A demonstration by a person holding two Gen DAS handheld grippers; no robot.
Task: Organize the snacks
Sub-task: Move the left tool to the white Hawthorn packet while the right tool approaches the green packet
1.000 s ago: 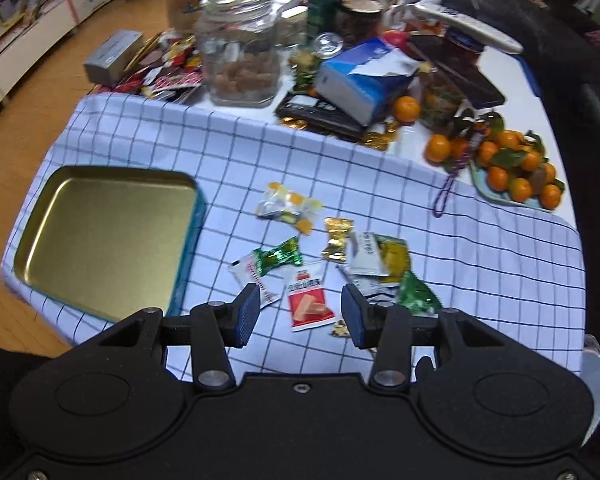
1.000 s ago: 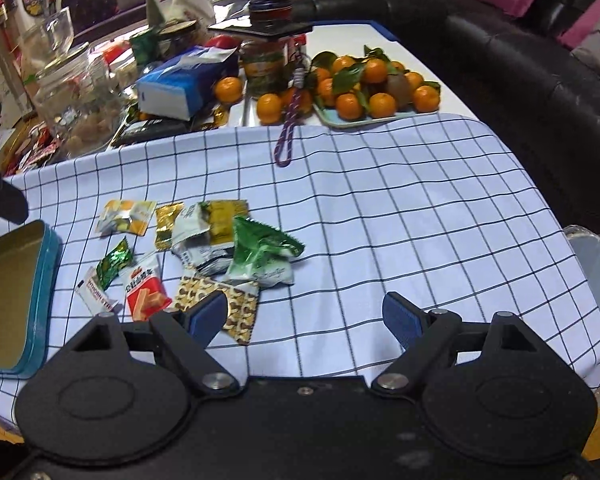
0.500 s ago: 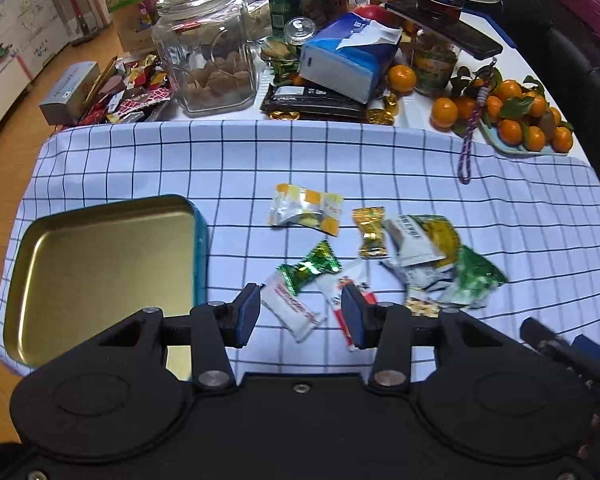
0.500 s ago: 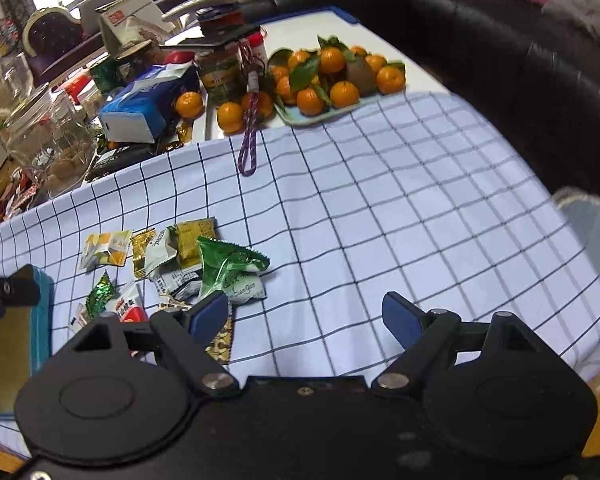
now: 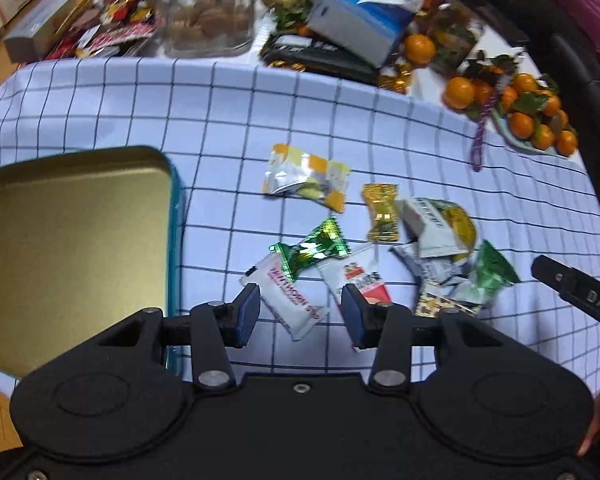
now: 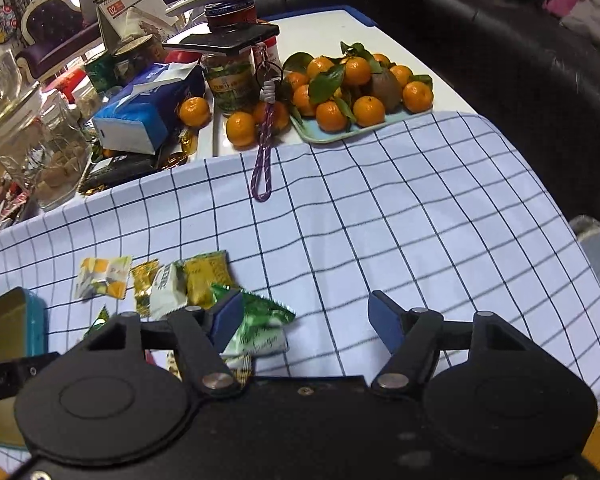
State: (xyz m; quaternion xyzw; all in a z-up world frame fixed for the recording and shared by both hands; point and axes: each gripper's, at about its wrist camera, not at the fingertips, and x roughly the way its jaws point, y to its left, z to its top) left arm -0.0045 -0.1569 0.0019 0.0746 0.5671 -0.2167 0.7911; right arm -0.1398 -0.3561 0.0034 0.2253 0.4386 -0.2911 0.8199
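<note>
Counting eight snack packets [image 5: 306, 174], one tin [image 5: 72, 248]

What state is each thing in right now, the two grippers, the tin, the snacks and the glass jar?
Left gripper: open, empty, fingers either side of a white packet.
Right gripper: open wide, empty, left finger over a green packet.
Tin: open, nothing inside.
Snacks: loose on the cloth, outside the tin.
Glass jar: lid on, partly filled.
</note>
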